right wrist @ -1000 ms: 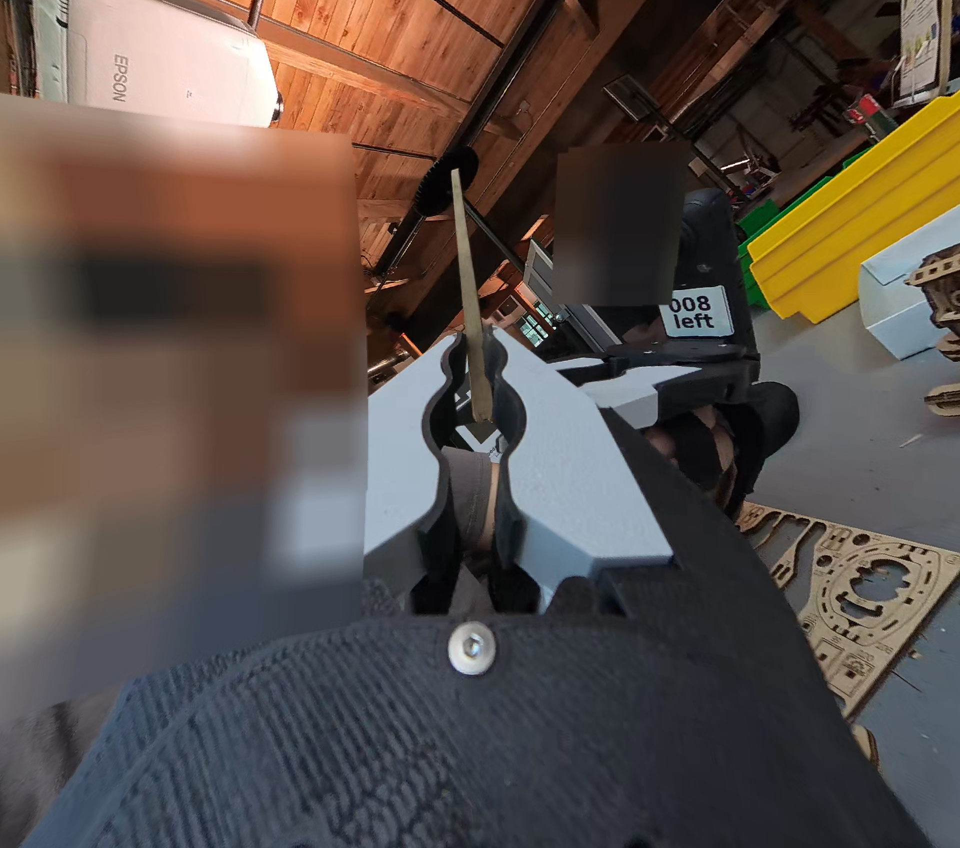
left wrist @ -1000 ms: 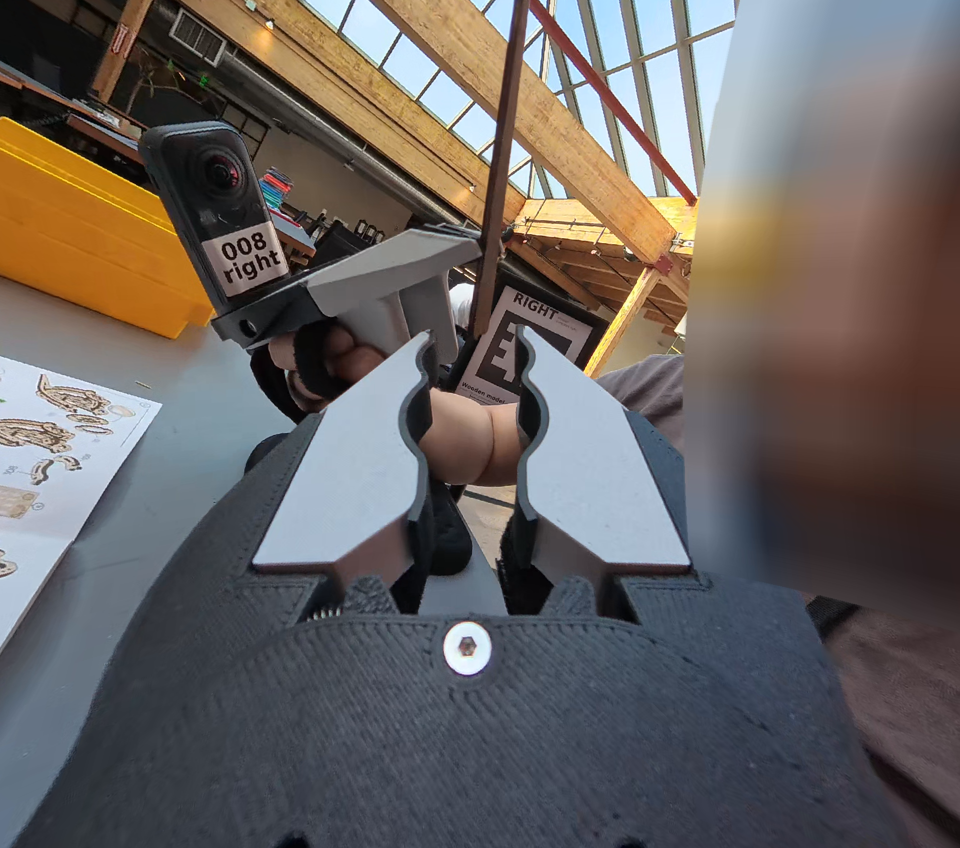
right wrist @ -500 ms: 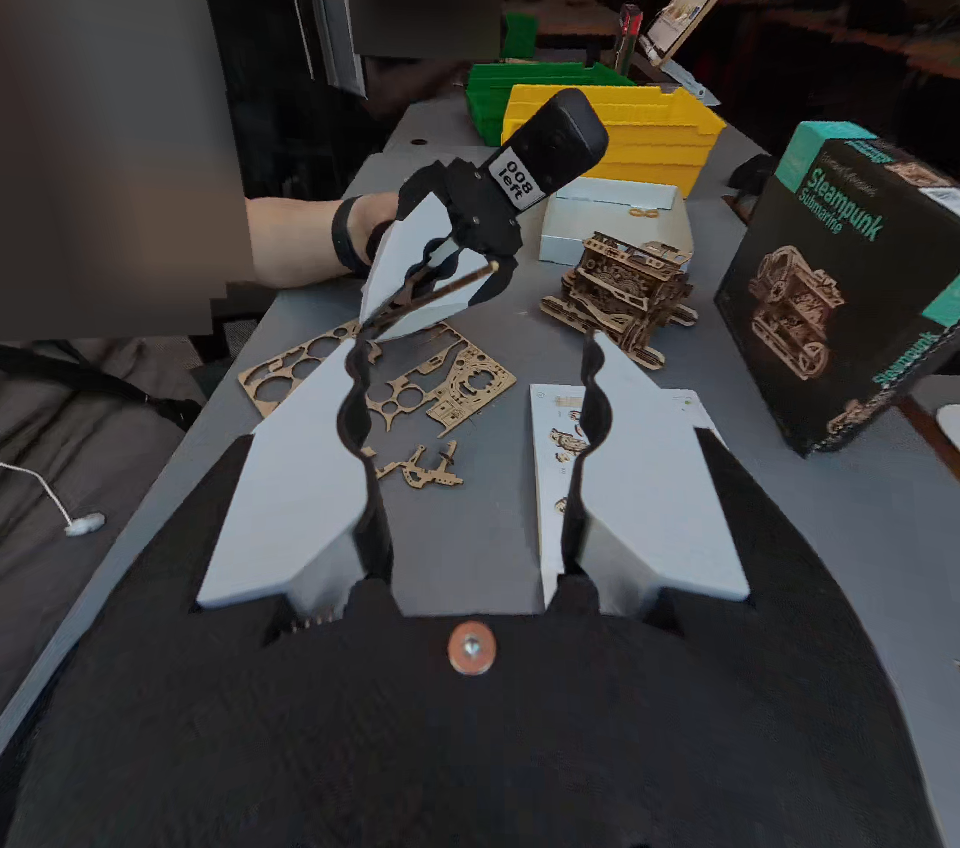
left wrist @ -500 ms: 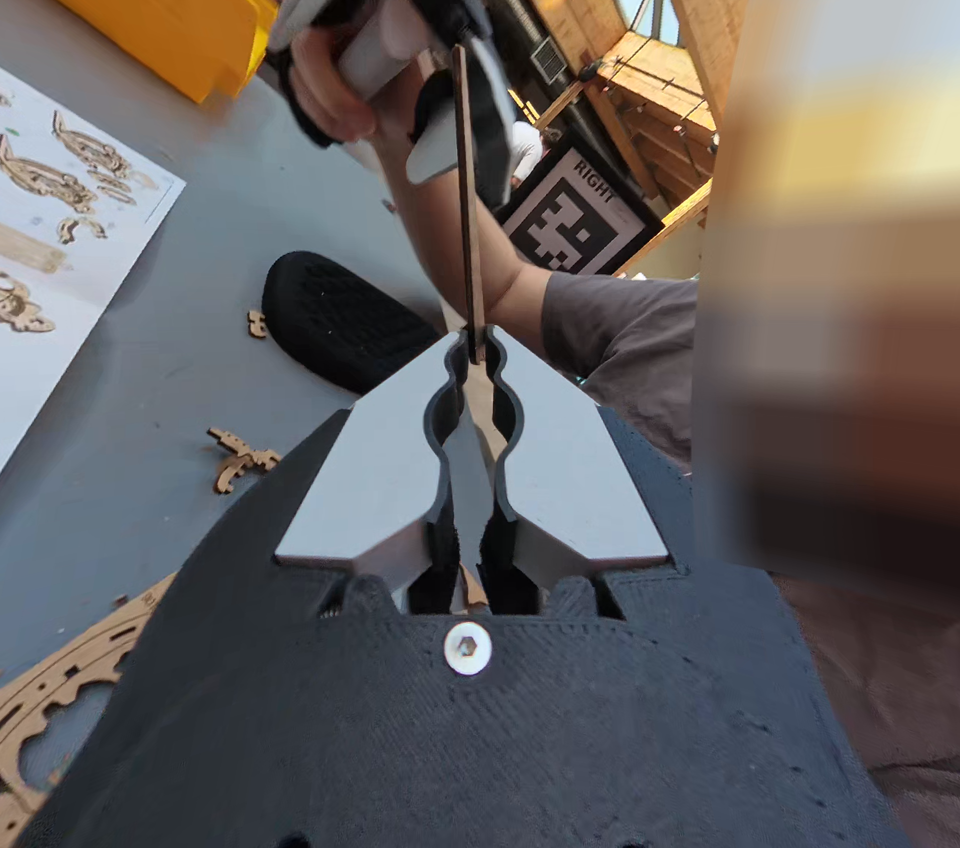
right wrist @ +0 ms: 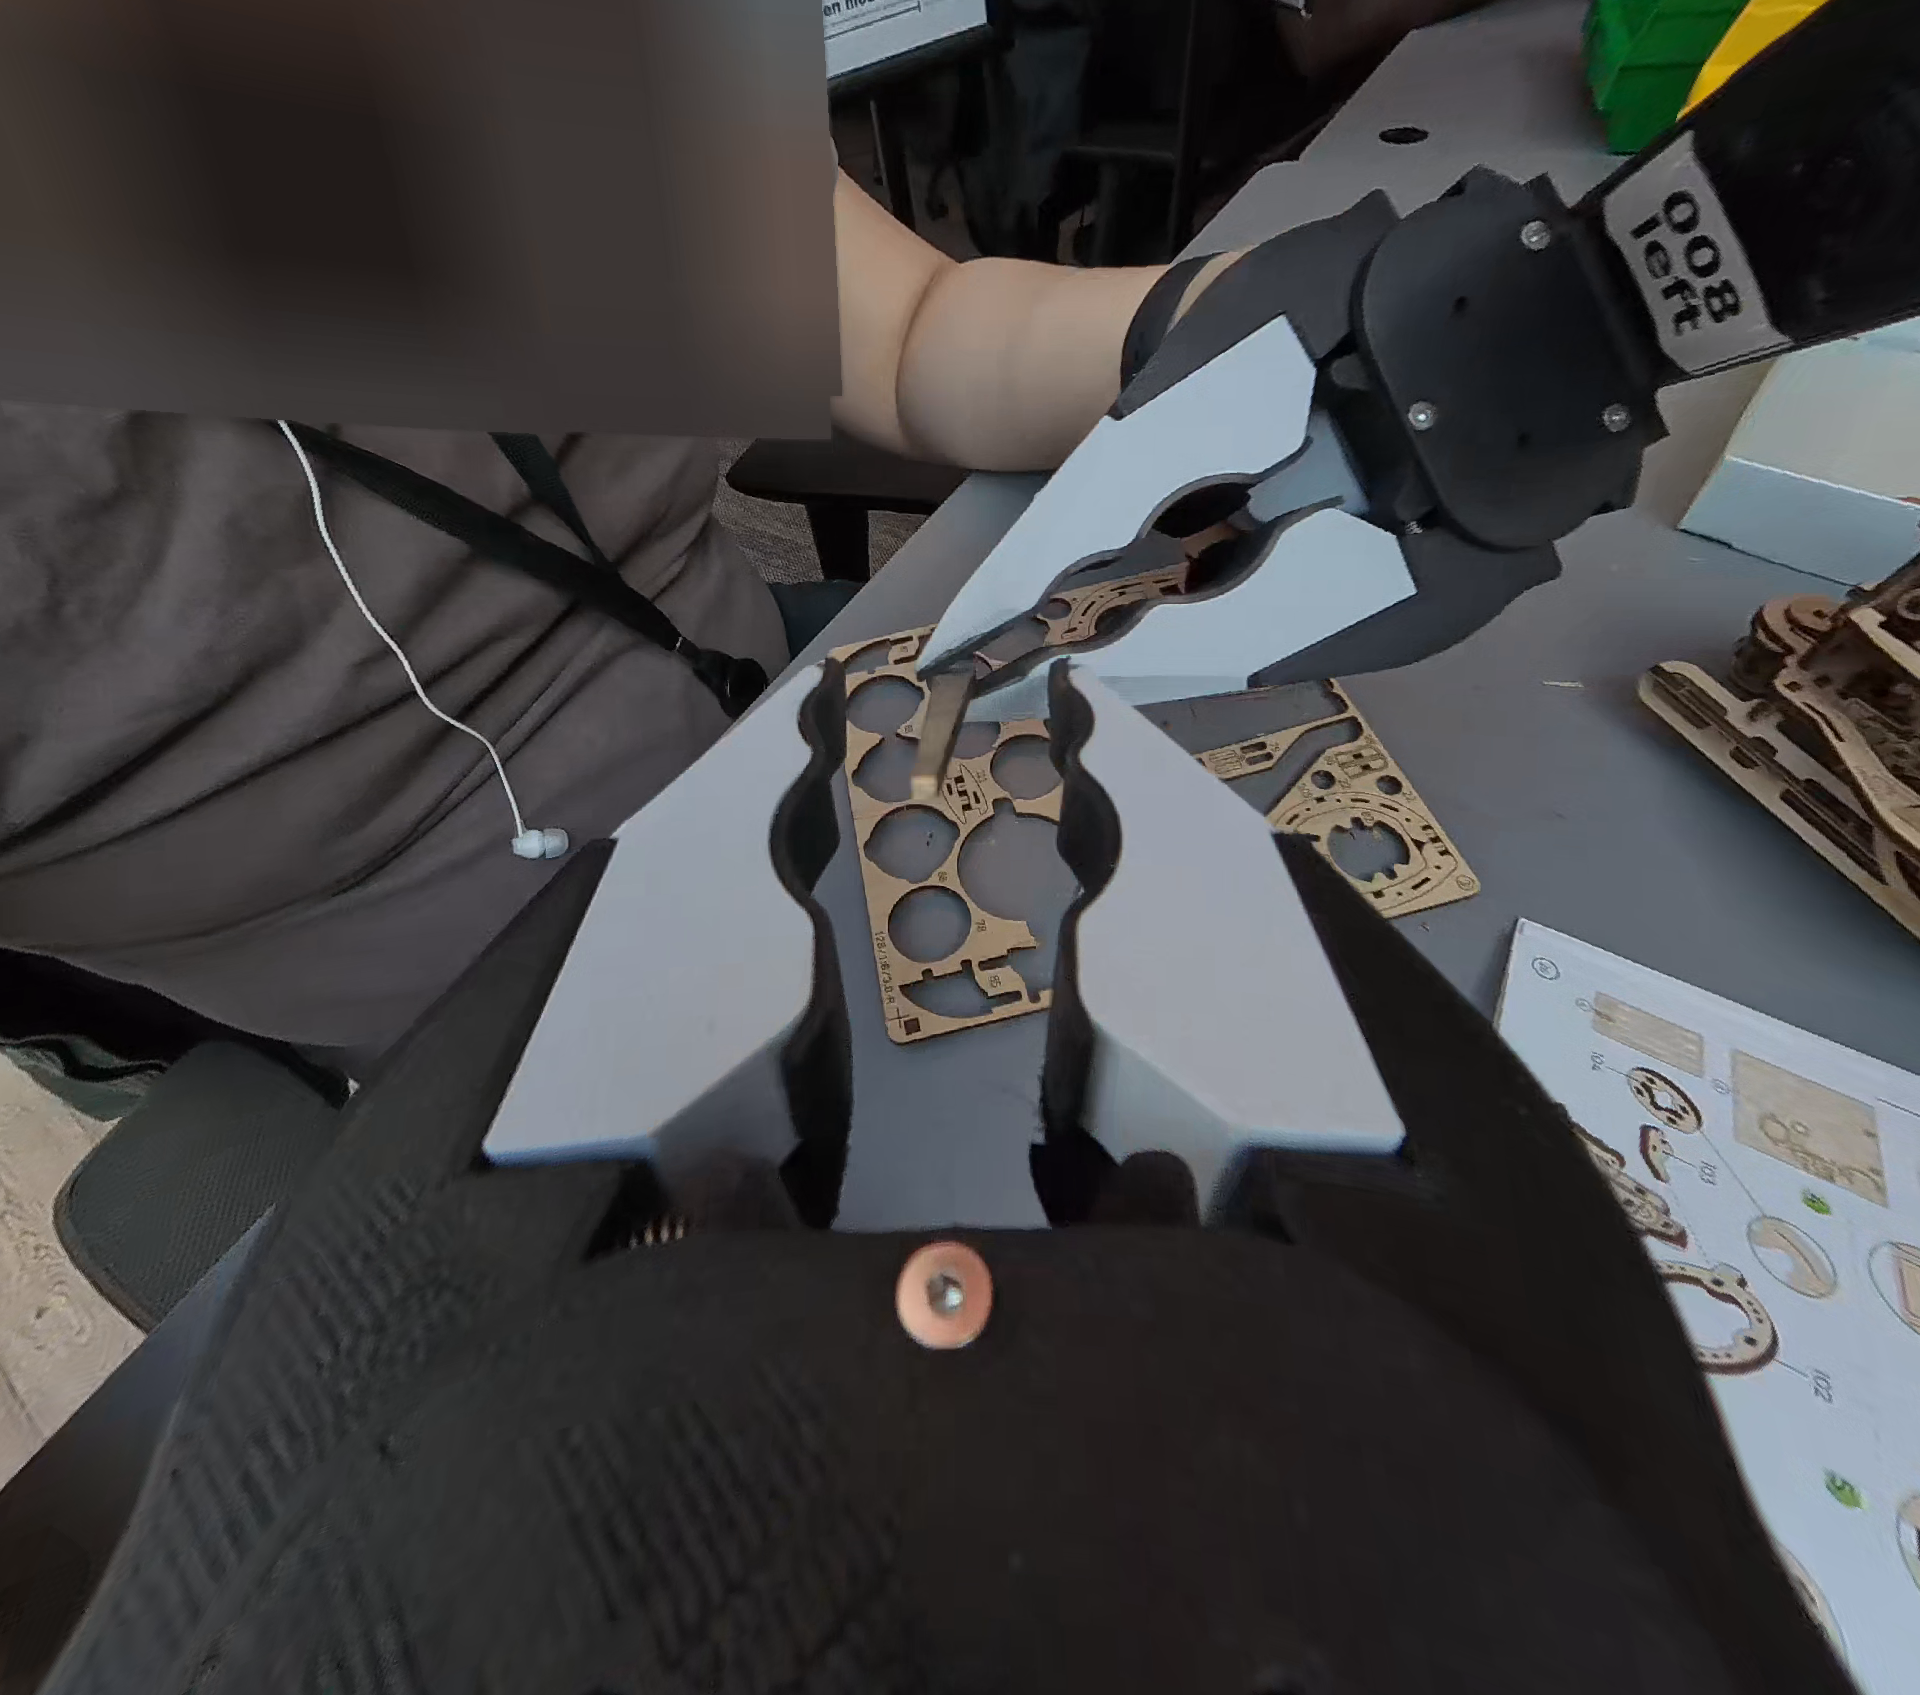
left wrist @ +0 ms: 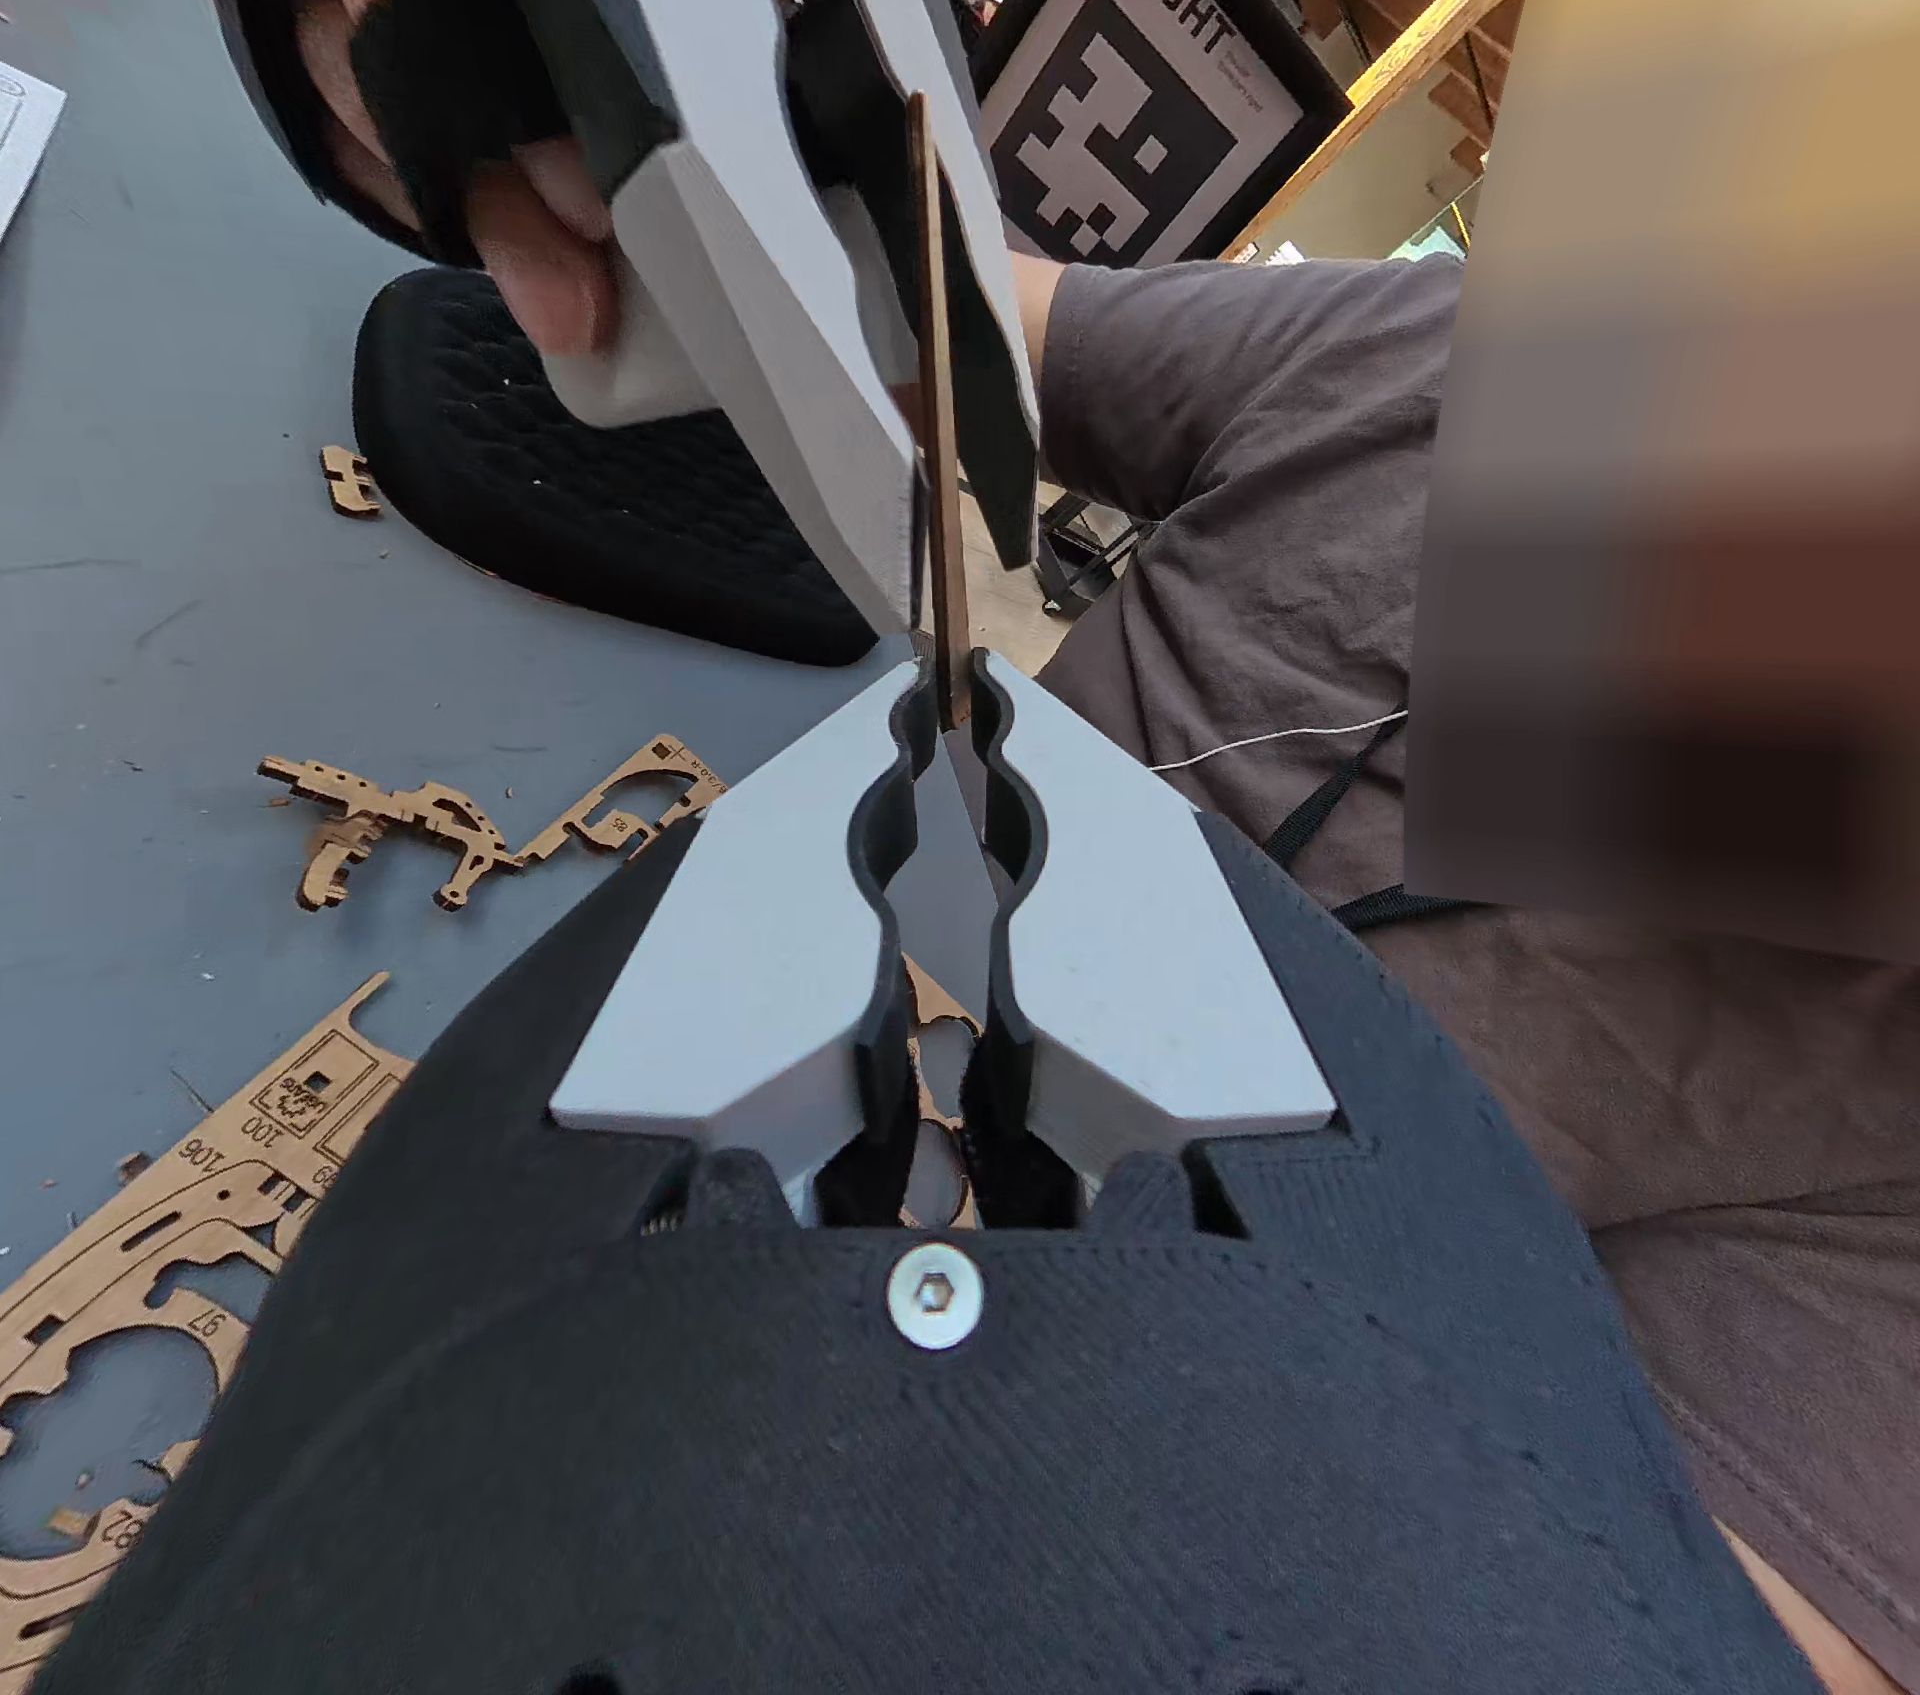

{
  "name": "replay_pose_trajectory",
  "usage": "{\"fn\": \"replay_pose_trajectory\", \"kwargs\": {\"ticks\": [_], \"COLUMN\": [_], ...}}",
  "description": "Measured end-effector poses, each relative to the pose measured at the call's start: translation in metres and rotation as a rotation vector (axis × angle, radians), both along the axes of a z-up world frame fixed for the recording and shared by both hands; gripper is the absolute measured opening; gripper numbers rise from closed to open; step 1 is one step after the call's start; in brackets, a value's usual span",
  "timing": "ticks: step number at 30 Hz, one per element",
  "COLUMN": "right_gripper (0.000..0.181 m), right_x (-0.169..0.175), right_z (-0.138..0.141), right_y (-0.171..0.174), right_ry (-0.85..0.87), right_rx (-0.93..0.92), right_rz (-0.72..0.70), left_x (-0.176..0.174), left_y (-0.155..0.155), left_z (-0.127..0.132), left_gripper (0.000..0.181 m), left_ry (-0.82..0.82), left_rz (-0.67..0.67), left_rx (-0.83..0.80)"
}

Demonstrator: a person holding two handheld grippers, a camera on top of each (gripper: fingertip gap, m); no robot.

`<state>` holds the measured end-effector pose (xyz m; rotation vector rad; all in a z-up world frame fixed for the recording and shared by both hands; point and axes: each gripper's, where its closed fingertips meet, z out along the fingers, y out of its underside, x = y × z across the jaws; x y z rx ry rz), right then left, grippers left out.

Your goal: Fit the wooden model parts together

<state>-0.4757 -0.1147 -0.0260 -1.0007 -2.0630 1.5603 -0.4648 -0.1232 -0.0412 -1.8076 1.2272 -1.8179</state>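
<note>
My left gripper (left wrist: 948,681) is shut on the end of a thin wooden strip (left wrist: 930,357) that stands up from its tips. My right gripper (right wrist: 945,689) is open, and its two fingers reach down on either side of the strip in the left wrist view (left wrist: 956,575). In the right wrist view the left gripper (right wrist: 951,674) comes in from the right and holds the strip (right wrist: 938,736) pointing between my right fingertips, above a punched wooden sheet (right wrist: 935,939) with round holes.
On the grey table (right wrist: 1558,762) lie a second wooden sheet (right wrist: 1340,814), an assembled wooden model (right wrist: 1818,741) and an instruction sheet (right wrist: 1714,1178). A loose wooden piece (left wrist: 395,824), another sheet (left wrist: 156,1230) and a black pad (left wrist: 613,482) lie near the left gripper. A person sits close behind. Left and right tips are no more than a few centimetres apart.
The strip passed from the right gripper to the left: the left shut on it and the right opened. Both grippers came down toward the table, and the right's open fingers moved in around the strip.
</note>
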Motion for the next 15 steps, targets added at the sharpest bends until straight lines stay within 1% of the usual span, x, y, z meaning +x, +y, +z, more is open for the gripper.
{"fn": "replay_pose_trajectory", "kwargs": {"ticks": [4, 7, 10, 12, 15], "right_gripper": [0.019, 0.011, 0.01, 0.007, 0.005], "right_x": [-0.005, -0.004, -0.001, -0.001, -0.001], "right_z": [-0.014, -0.014, -0.008, -0.011, -0.012], "right_y": [0.0, 0.005, 0.004, 0.007, 0.007], "right_ry": [0.009, 0.017, 0.031, 0.023, 0.031], "right_rx": [0.099, 0.116, 0.084, 0.091, 0.099], "right_rz": [-0.015, -0.029, -0.023, -0.033, -0.042], "left_x": [-0.003, -0.003, -0.003, -0.002, -0.002], "left_y": [0.004, 0.005, 0.005, 0.006, 0.007], "left_z": [-0.004, -0.006, -0.008, -0.009, -0.009], "left_gripper": [0.003, 0.003, 0.003, 0.0, 0.0], "left_ry": [0.009, 0.023, 0.027, 0.029, 0.026], "left_rz": [0.014, 0.016, 0.015, 0.02, 0.022], "left_rx": [-0.029, -0.045, -0.063, -0.06, -0.059]}}
